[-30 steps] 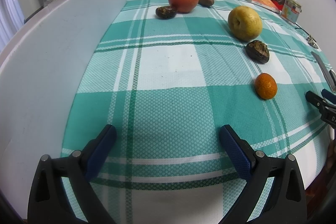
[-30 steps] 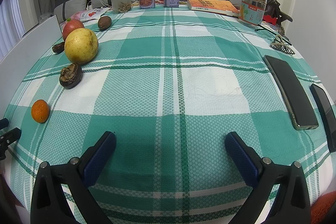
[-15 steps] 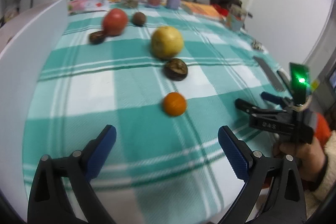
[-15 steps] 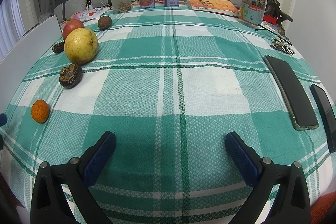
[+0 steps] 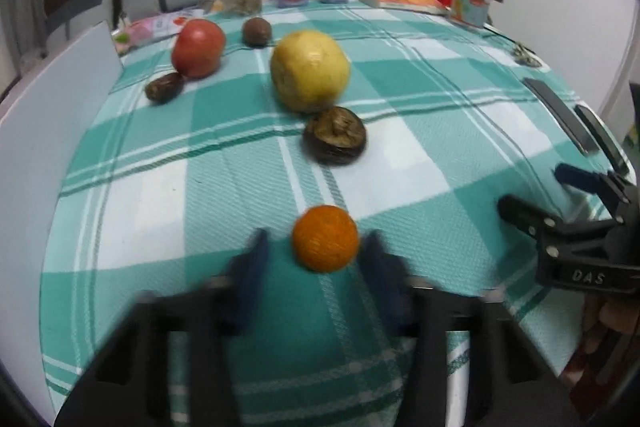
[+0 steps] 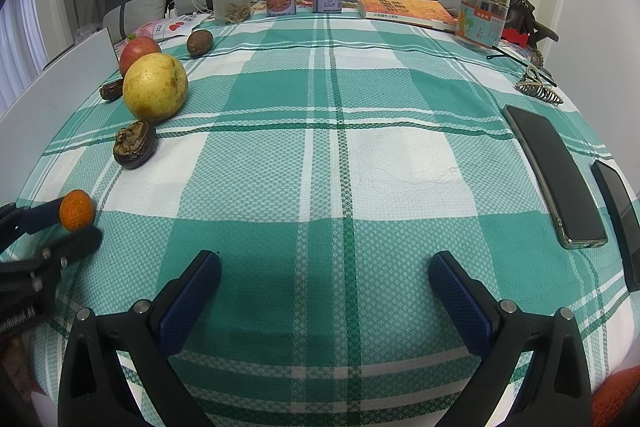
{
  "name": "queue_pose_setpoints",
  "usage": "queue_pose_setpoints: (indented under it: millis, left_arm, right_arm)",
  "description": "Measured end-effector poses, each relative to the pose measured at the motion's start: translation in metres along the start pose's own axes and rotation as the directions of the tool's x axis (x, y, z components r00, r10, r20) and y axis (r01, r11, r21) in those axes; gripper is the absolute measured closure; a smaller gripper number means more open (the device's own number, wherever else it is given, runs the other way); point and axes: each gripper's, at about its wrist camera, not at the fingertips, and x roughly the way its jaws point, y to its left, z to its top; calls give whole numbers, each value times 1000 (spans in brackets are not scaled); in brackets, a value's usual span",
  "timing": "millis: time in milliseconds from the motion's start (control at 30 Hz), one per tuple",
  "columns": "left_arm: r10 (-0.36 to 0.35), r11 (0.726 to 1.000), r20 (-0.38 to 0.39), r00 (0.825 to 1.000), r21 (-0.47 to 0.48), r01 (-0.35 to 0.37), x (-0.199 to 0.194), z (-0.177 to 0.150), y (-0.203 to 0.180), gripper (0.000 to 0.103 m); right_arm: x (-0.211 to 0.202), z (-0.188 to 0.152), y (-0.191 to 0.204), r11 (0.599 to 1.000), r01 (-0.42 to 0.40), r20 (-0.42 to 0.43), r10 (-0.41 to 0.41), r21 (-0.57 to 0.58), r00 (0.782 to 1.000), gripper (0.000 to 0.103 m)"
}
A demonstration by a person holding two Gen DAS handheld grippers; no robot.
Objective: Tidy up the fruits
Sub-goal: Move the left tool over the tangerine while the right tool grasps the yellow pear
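Orange mandarin [image 5: 325, 244] between the blurred left claw [image 5: 316, 255], fingers apart either side, contact unclear, phones [image 6: 554, 175] only in right view, right claw [image 6: 324, 279] spread wide, empty.

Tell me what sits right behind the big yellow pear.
In the right wrist view, a red apple rises directly behind the yellow pear, its lower half covered by it. A dark dried fruit peeks out beside them; how the apple rests on the cloth is hidden.

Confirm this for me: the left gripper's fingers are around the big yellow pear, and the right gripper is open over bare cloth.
Not the pear. The left wrist view shows the left gripper flanking the small orange; the pear sits farther back. The right gripper is open over cloth.
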Motion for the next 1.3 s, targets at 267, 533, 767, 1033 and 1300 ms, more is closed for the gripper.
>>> queue_pose_setpoints:
  millis: [267, 533, 767, 1033, 1300]
  left_arm:
    - [70, 990, 48, 996, -130, -63, -24, 1, 53, 75]
    - [176, 975, 24, 984, -140, -171, -9, -22, 88, 49]
    - [179, 962, -27, 983, -207, -181, 3, -19, 100, 12]
    - [180, 961, -25, 983, -211, -182, 5, -17, 100, 11]
    - [175, 961, -19, 984, -214, -175, 0, -21, 99, 11]
  right_arm:
    - [0, 0, 0, 1000, 0, 0, 0, 0, 1000, 0]
    - [0, 0, 0, 1000, -2, 1, 2, 0, 1000, 0]
    - [-16, 19, 17, 998, -48, 23, 49, -43, 999, 0]
    - [-2, 133, 127, 948, -218, -81, 204, -232, 976, 1]
    - [72, 166, 151, 962, -220, -280, 170, -160, 945, 52]
